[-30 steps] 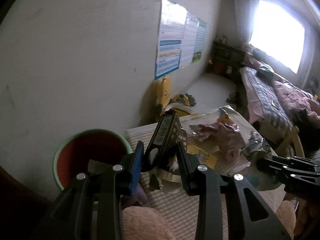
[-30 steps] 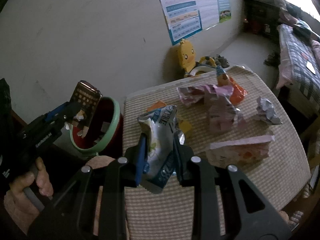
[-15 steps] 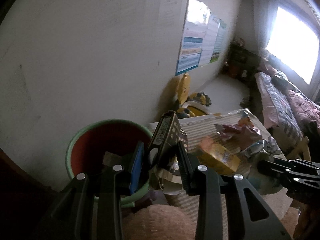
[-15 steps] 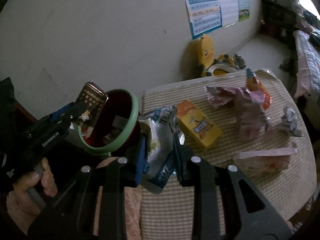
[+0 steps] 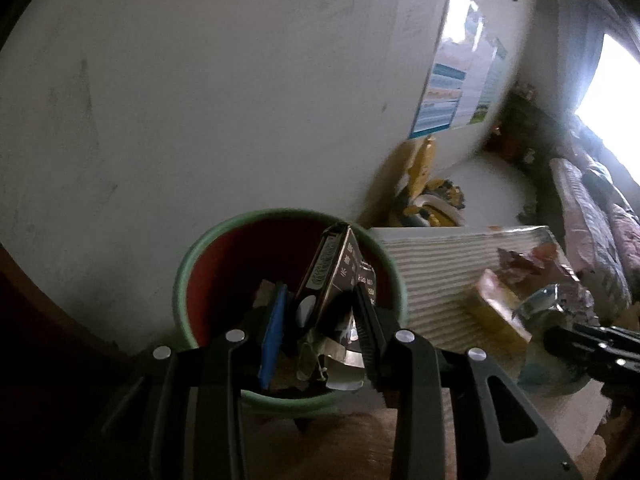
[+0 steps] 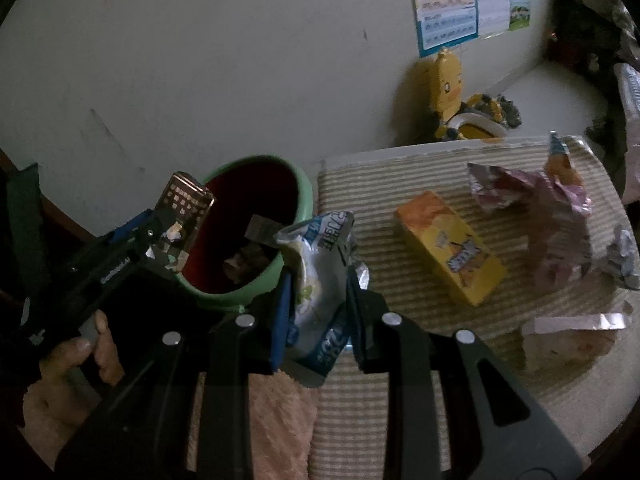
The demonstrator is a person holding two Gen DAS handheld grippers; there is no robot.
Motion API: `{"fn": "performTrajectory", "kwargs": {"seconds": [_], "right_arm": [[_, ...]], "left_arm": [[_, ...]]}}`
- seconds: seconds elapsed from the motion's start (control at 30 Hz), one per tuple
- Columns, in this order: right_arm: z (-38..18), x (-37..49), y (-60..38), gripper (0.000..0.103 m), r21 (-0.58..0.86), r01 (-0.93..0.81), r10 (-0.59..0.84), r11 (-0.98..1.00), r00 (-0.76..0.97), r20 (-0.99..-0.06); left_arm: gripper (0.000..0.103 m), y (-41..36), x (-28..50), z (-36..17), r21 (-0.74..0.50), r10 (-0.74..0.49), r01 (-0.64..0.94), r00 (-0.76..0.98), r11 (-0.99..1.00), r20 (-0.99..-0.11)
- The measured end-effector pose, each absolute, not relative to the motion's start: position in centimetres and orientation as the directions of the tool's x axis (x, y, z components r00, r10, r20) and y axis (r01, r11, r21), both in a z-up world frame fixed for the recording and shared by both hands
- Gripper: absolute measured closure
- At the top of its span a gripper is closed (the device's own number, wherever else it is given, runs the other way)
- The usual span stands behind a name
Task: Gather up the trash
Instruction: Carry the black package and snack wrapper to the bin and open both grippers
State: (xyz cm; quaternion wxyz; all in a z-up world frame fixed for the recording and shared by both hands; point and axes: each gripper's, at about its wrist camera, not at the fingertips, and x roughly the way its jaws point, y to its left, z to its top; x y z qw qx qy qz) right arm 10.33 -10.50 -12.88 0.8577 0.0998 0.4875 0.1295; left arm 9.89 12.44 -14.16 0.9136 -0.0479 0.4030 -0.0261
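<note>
Trash in both claws. My left gripper (image 5: 320,320) is clamped on a flat dark packet (image 5: 336,268) with a silver grid print; the packet stands tilted between the jaws, its top edge reaching over the mouth of the bin (image 5: 188,264). From the right wrist view the same packet (image 6: 184,208) sits over the bin's near-left rim (image 6: 306,196), with my left hand (image 6: 84,356) wrapped round the handle below it.

My right gripper (image 6: 316,292) is closed tight on a white and blue pouch (image 6: 320,256), crumpled, upright, its upper end just beside the bin's rim on the table side. Whether pouch and rim touch, cannot tell.

Bin: green outside, dark red inside, already holding a few scraps (image 6: 248,260) at the bottom. It stands between the wall and the table edge.

Table (image 6: 384,184) carries a striped mat. On it, away from the bin:
- yellow box (image 6: 452,248), lying flat, near the pouch but apart from it
- pink crumpled wrapper (image 6: 544,216), beyond the box
- orange packet (image 6: 560,160) at the far edge, touching the pink wrapper
- silver crumpled ball (image 6: 620,256) at the right edge
- pale pink bag (image 6: 568,340), nearest to me on the right

Pink fuzzy cloth (image 6: 276,420) lies under my right gripper. Yellow duck toy (image 6: 448,80) stands on the floor against the wall, under a poster (image 6: 448,8).
</note>
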Motion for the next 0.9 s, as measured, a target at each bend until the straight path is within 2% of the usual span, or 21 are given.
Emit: {"fn": "performTrajectory", "kwargs": {"seconds": [0.2, 0.8, 0.87, 0.9], "right_arm": [[-13.8, 14.7, -7.1, 0.076, 0.334, -0.168, 0.374, 0.927, 0.453, -0.809], [-14.5, 20.3, -1.8, 0.076, 0.279, -0.246, 0.363, 0.928, 0.438, -0.823], [-14.5, 20.6, -1.7, 0.069, 0.283, -0.252, 0.37, 0.925, 0.437, -0.82], [-14.5, 20.7, -1.7, 0.057, 0.284, -0.252, 0.37, 0.925, 0.439, -0.819]], "left_arm": [[0.072, 14.6, 11.7, -16.2, -0.107, -0.053, -0.043, 0.65, 0.993, -0.758], [0.07, 17.1, 15.0, -17.8, -0.113, -0.035, -0.081, 0.64, 0.99, -0.768], [0.069, 17.1, 15.0, -17.8, -0.109, -0.03, -0.085, 0.64, 0.99, -0.768], [0.066, 17.1, 15.1, -17.9, -0.104, -0.023, -0.09, 0.639, 0.99, -0.769]]}}
